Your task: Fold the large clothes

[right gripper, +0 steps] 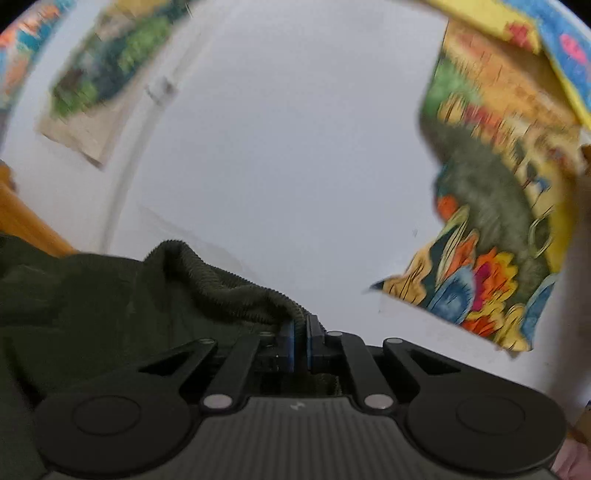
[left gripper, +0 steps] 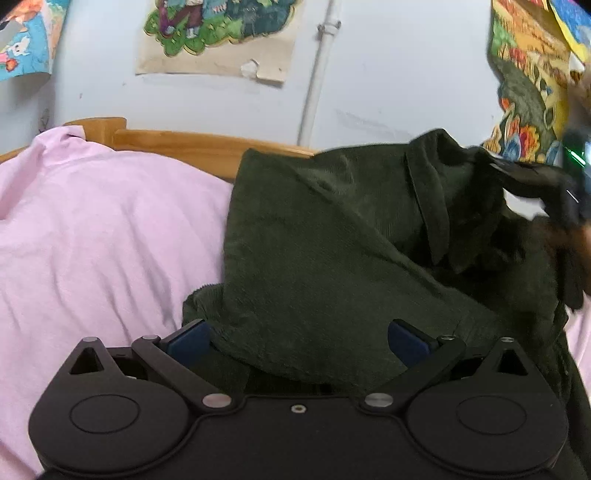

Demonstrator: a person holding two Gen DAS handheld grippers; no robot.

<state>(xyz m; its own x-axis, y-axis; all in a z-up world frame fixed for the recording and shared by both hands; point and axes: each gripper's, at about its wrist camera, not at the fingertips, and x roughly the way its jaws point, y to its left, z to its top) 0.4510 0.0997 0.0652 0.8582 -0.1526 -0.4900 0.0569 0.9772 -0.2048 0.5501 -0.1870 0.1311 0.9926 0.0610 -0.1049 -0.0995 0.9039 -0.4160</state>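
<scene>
A dark green corduroy garment (left gripper: 332, 240) lies bunched on the pink sheet (left gripper: 92, 229). My left gripper (left gripper: 299, 338) is open, its blue pads (left gripper: 188, 338) wide apart, with a fold of the garment draped between them. My right gripper (right gripper: 300, 341) is shut on the garment's ribbed edge (right gripper: 221, 284) and holds it lifted in front of the wall. It also shows in the left wrist view (left gripper: 498, 164) at the garment's raised far right corner.
A wooden bed rail (left gripper: 177, 144) runs along the back of the bed. The pale wall behind carries colourful posters (left gripper: 221, 33) (right gripper: 498, 221) and a white pipe (left gripper: 317, 74).
</scene>
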